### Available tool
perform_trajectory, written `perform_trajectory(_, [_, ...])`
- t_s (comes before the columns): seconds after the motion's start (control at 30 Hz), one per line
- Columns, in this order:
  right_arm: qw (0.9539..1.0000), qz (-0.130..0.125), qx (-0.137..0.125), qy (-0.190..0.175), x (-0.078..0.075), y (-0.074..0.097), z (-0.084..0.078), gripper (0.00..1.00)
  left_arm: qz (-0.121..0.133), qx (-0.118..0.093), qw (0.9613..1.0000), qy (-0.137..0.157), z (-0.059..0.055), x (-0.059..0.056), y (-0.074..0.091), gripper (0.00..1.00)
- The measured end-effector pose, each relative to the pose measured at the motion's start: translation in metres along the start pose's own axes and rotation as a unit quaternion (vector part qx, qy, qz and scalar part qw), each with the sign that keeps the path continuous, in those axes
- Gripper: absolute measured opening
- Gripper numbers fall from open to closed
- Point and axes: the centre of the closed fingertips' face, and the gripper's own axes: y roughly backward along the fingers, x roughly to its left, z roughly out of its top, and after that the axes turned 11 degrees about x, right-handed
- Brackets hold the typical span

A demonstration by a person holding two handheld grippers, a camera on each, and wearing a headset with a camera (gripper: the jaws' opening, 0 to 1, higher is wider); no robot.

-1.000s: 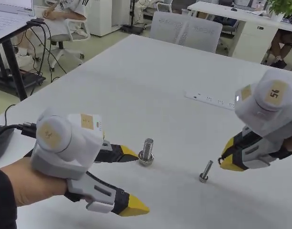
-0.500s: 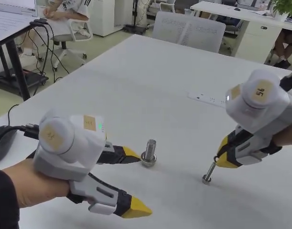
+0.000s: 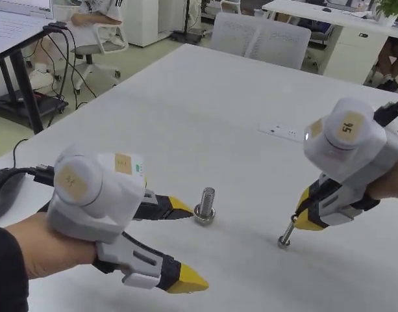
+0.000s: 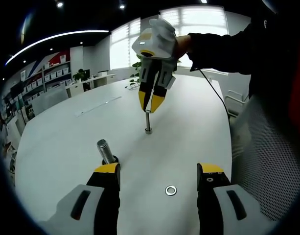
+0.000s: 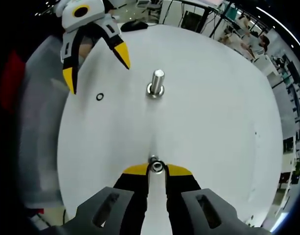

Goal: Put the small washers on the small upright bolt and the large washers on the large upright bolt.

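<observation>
Large bolt on table (office, perhaps)

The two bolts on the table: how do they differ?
The large bolt is thick and stands free beside the open left gripper. The small bolt is thin, with the right gripper closed at its top, seemingly on a small washer. Both are grey metal, standing head-down on the white table.

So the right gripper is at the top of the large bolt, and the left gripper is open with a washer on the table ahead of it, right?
Not quite. The right gripper is at the top of the small bolt, not the large bolt; the left gripper view shows this. The rest holds: the left gripper is open, with a washer on the table ahead of it.
</observation>
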Motion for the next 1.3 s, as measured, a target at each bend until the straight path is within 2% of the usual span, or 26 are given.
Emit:
perform_trajectory(0.63, [0.9999, 0.015, 0.008, 0.001, 0.003, -0.012, 0.000, 0.13, 0.002, 0.001, 1.0000, 0.004, -0.002, 0.001, 0.001, 0.62])
perform_trajectory(1.3, [0.9988, 0.036, 0.033, 0.009, 0.010, -0.040, -0.005, 0.13, 0.002, 0.002, 1.0000, 0.006, -0.003, 0.001, 0.000, 0.62])
